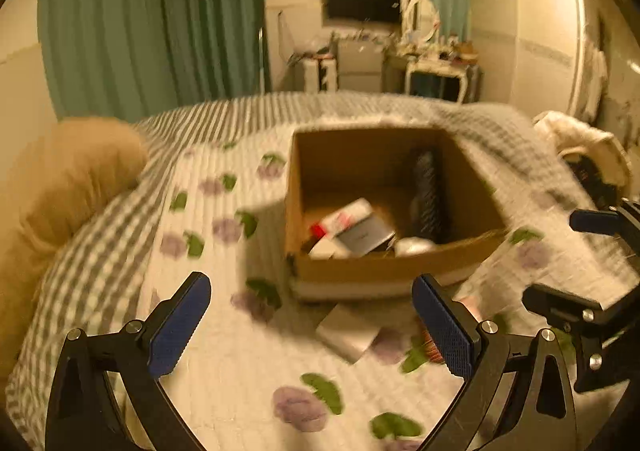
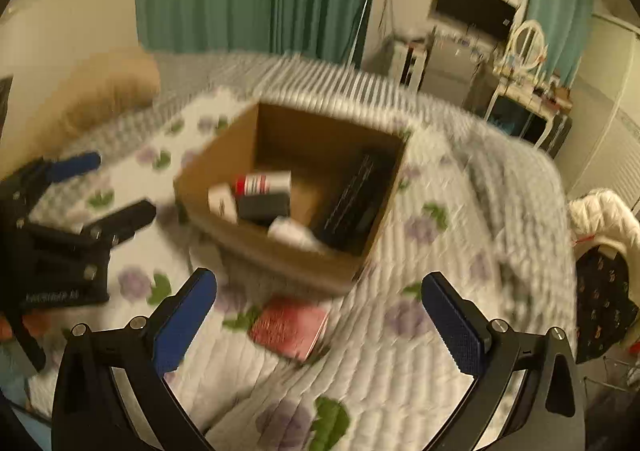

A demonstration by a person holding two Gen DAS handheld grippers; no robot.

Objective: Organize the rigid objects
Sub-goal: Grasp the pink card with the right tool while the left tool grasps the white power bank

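An open cardboard box (image 1: 384,271) (image 2: 276,255) stands on the bed. Inside it lie several small boxes, among them a red and white one (image 1: 346,217) (image 2: 262,183), and a long black object (image 1: 428,195) (image 2: 352,199) that leans on the box's right wall. A white flat box (image 1: 348,331) lies on the quilt in front of the cardboard box, between my left gripper's fingers. A red flat box (image 2: 290,325) lies in front of the cardboard box in the right wrist view. My left gripper (image 1: 312,325) is open and empty. My right gripper (image 2: 320,325) is open and empty above the red box.
The bed carries a white quilt (image 1: 224,371) with purple flowers and a grey checked blanket (image 1: 480,119). A tan pillow (image 1: 60,187) lies at the left. Green curtains, a TV (image 1: 362,3), a dressing table and a wardrobe stand behind. White and dark clothes (image 2: 604,251) lie at the right.
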